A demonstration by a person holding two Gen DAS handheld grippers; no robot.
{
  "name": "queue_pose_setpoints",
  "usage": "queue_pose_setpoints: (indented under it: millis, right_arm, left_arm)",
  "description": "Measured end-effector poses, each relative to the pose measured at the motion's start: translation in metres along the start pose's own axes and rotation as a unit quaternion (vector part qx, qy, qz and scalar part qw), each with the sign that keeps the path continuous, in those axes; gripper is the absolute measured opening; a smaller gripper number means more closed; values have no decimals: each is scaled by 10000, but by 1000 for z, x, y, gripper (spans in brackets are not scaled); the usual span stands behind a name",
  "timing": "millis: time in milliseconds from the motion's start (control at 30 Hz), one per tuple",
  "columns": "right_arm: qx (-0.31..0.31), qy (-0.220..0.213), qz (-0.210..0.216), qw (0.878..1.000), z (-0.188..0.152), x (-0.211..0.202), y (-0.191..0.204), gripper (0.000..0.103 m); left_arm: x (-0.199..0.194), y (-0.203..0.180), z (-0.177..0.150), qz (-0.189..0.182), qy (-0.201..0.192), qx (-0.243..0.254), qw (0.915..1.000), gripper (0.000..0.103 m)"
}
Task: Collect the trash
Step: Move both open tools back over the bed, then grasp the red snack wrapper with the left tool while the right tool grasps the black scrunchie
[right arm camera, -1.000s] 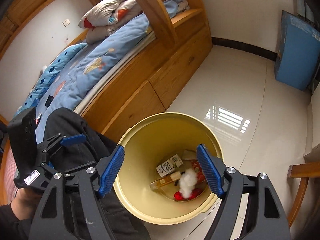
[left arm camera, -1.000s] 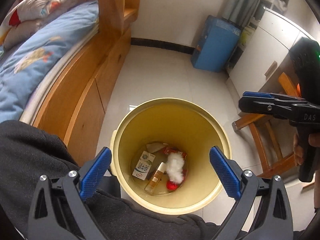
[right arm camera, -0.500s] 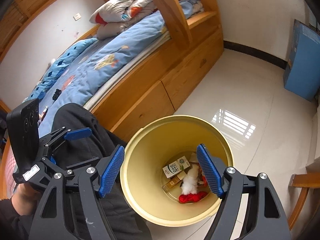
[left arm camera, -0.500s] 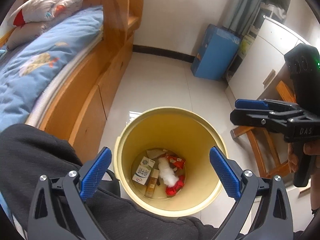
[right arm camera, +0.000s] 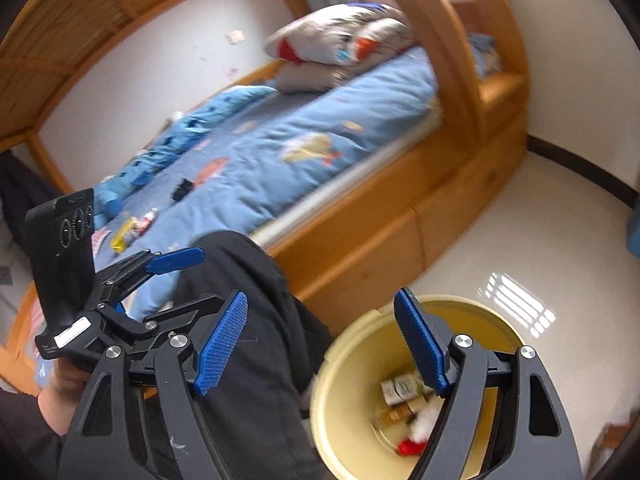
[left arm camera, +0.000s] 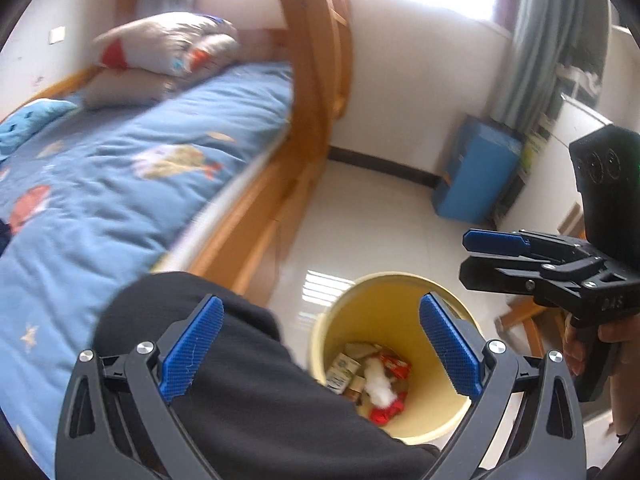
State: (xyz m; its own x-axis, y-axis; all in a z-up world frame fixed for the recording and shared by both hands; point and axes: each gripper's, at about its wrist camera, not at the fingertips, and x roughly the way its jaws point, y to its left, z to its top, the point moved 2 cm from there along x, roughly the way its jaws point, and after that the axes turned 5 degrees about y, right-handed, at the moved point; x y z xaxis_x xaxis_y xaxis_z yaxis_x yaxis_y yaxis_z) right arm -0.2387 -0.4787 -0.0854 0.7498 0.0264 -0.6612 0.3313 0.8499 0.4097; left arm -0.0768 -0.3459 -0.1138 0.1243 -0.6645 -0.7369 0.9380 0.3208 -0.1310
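A yellow bin (left arm camera: 384, 280) stands on the white floor by the bed and shows again in the right wrist view (right arm camera: 360, 320). Inside lie a milk carton (left arm camera: 342, 372), a white wad (left arm camera: 378, 384), a red wrapper (left arm camera: 384, 412) and a small bottle (left arm camera: 356, 390). My left gripper (left arm camera: 320, 304) is open and empty above the bin's near side. My right gripper (right arm camera: 320, 298) hovers beside the bin, its jaws opening with nothing between them. Further back on the bed lie a yellow wrapper (right arm camera: 124, 234) and a small black item (right arm camera: 182, 190).
The bed's blue quilt (left arm camera: 120, 184) lies in a wooden frame (right arm camera: 400, 216) on the left. A person's black-clad knee (left arm camera: 240, 380) is between the grippers and the bin. A blue box (left arm camera: 476, 176) leans on the far wall; a wooden chair (left arm camera: 524, 320) stands on the right.
Both views have risen and tilted up toward the bed. The bin now sits lower and smaller in each frame, and more of the quilt and pillows shows.
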Motion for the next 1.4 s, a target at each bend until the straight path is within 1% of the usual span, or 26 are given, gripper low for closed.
queue_pose_setpoints:
  millis: [67,167,200,233,300,333,400,433,467,500,600,633,767,867,967,1033,1100,1200,1300,1400]
  right_arm:
    - [-147,-86,150,9997,9,4,13,76]
    - [-416,-213,426,9980,25,13,38,79]
    - [-513,-258,506,9971,30,16,47,79]
    - [-622,-288,593,9959,35,20,57,81]
    - [-864,-375,750,9927,46,28,79,85]
    - [-998,-414,843,9906,52,33,93,90]
    - [-1202,-486,1067,9858,60,42,116,91]
    - [-1270,-489,1136,9842,63,45,124,94]
    - [-1418,-512,1259,9805,67,52,139,94]
    - [-1509,-539,1316,9783,70,56,149,94]
    - [-1796,-507,1474,9713,76,71,181,94]
    - [-1904,-502,1521,9685,79,77,194,94]
    - [-2208,-505,1680,9594,85,95,230,94]
    - [-2365,-551,1805,9531,88,105,249,94]
    - [-2488,-618,1763,9504,92,116,267,94]
    - [-2610,-665,1570,9502,94,126,278,95]
    - [-2793,-745,1462,9461,95,136,289,95]
    - [-2917,-749,1483,9420,99,153,299,95]
    - [-2992,-708,1562,9386,105,173,308,95]
    - [-3024,-624,1587,9378,110,193,313,95]
  left_arm:
    - [-15,14,2,147,-182,-157,9996,98]
    - [-39,37,4,468,-467,-398,9970,99]
    - [-51,46,4,663,-597,-489,9948,99]
    - [-58,52,4,779,-668,-530,9933,99]
    - [-77,68,1,1139,-844,-665,9877,99]
    - [-88,78,-1,1334,-928,-760,9838,99]
    - [-106,97,-5,1655,-1063,-961,9757,99]
    - [-117,107,-9,1834,-1129,-1086,9705,99]
    - [-127,119,-12,2014,-1188,-1228,9645,99]
    - [-132,126,-14,2096,-1213,-1300,9615,99]
    - [-155,153,-23,2447,-1308,-1631,9468,99]
    - [-164,162,-27,2567,-1355,-1754,9407,99]
    - [-187,184,-42,2825,-1486,-2032,9256,99]
    - [-198,203,-50,3017,-1519,-2229,9145,99]
    - [-204,216,-58,3129,-1522,-2368,9071,99]
    - [-207,225,-62,3182,-1527,-2476,9023,99]
    - [-210,235,-66,3205,-1546,-2573,8984,99]
    - [-213,255,-71,3281,-1573,-2726,8907,99]
    - [-212,275,-74,3301,-1567,-2891,8848,99]
    - [-209,292,-76,3304,-1531,-3039,8804,99]
